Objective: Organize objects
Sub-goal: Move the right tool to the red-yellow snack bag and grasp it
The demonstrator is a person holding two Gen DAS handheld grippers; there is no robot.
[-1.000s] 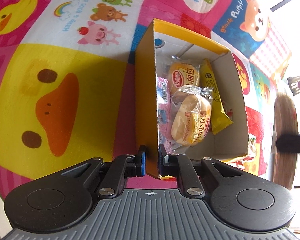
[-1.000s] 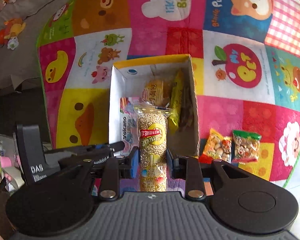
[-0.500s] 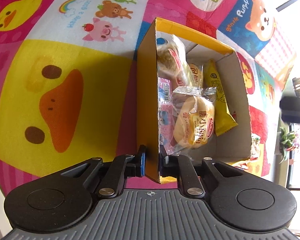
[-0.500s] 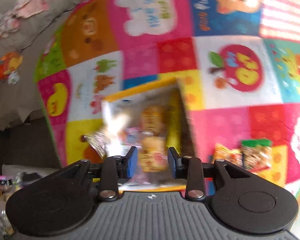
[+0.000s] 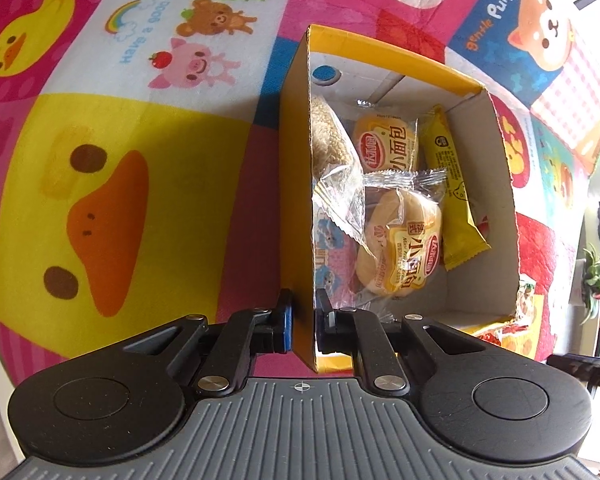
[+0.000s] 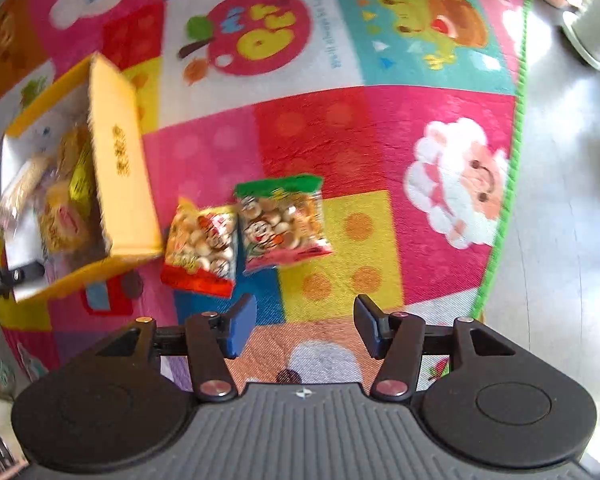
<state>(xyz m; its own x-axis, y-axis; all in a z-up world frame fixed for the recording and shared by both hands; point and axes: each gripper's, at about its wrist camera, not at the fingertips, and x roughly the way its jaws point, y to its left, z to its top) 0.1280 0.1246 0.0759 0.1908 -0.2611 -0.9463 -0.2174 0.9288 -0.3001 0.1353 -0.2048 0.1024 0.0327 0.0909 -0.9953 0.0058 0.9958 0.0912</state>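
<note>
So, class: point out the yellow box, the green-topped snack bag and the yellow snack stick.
yellow box (image 5: 298,200), left wrist view, its near side wall
green-topped snack bag (image 6: 282,222), right wrist view, its clear middle
yellow snack stick (image 5: 450,176), left wrist view, mid-wrapper

we note the play mat (image 6: 324,128) is soft printed cloth with a matt, faintly napped surface and a green stitched edge; beyond its right edge the floor (image 6: 560,220) looks smooth and glossy. the box (image 5: 296,200) is matt cardboard, yellow outside, plain white inside. the bread packets (image 5: 400,248) in it sit in clear, crinkled glossy film; the yellow pouch (image 5: 452,188) is shiny plastic. the two snack bags (image 6: 280,220) near the mat's lower edge are glossy printed film. the left gripper (image 5: 304,320) is matt black plastic with metal pivot pins.
</note>
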